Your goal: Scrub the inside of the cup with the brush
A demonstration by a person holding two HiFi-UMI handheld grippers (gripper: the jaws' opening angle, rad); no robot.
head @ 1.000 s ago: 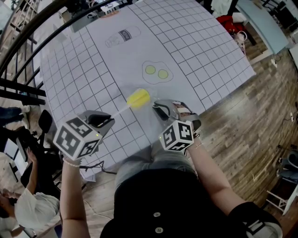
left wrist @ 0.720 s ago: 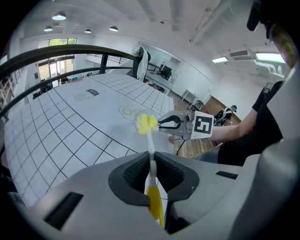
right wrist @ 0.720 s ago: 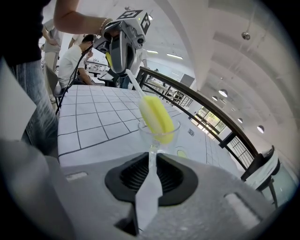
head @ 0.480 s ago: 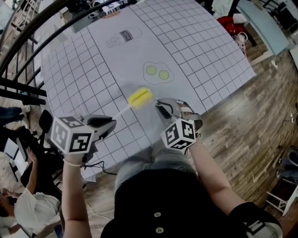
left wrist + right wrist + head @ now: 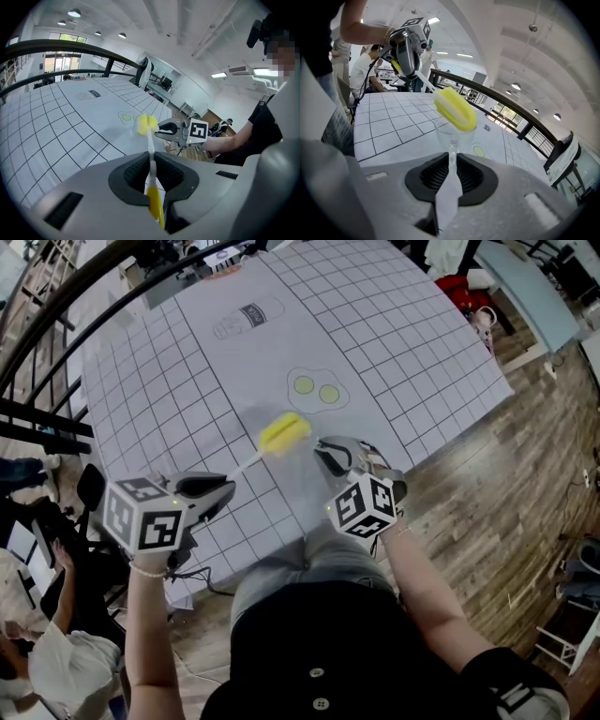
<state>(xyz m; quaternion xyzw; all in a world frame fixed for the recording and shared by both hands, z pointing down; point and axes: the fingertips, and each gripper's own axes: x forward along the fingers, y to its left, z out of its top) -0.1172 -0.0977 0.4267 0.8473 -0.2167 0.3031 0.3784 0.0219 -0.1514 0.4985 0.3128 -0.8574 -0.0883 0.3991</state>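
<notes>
My left gripper (image 5: 223, 487) is shut on the white and yellow handle of a brush (image 5: 151, 161). Its yellow sponge head (image 5: 283, 432) points up and right toward the cup. In the right gripper view the sponge head (image 5: 456, 108) sits at the rim of a clear cup (image 5: 453, 134), its lower part just inside. My right gripper (image 5: 328, 455) is shut on the cup's clear handle (image 5: 451, 157) and holds the cup above the table. In the head view the cup is almost invisible. The left gripper view shows the right gripper (image 5: 171, 131) just behind the sponge head (image 5: 146, 124).
A grey grid mat (image 5: 394, 324) covers the table, with a printed bottle outline (image 5: 246, 313) and an egg drawing (image 5: 316, 388). The table's near edge runs just under both grippers. A black railing (image 5: 56, 306) curves at the left; seated people (image 5: 47, 652) are below left.
My left gripper has rolled, so its marker cube shows another face. The sponge head has crept slightly up toward the cup. The right gripper has hardly moved.
</notes>
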